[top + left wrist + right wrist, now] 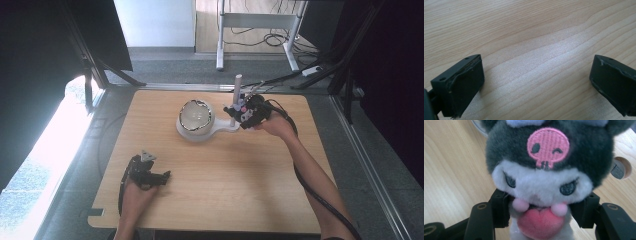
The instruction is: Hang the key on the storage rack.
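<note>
Right gripper (pixel 539 220) clamps a plush toy (pixel 544 170) near the table's (pixel 225 200) far edge — left gripper (pixel 536 85), jaws wide, rests near its left corner.

Lab, black curtains (pixel 30 75), desk frame (pixel 260 25), cables (pixel 272 40)

Ahead of you, a white stand (pixel 220 128) with a clear dome (pixel 196 116) and upright post (pixel 237 90) sits on the wooden desk (pixel 240 195); behind it stands a white table frame (pixel 260 20).
</note>
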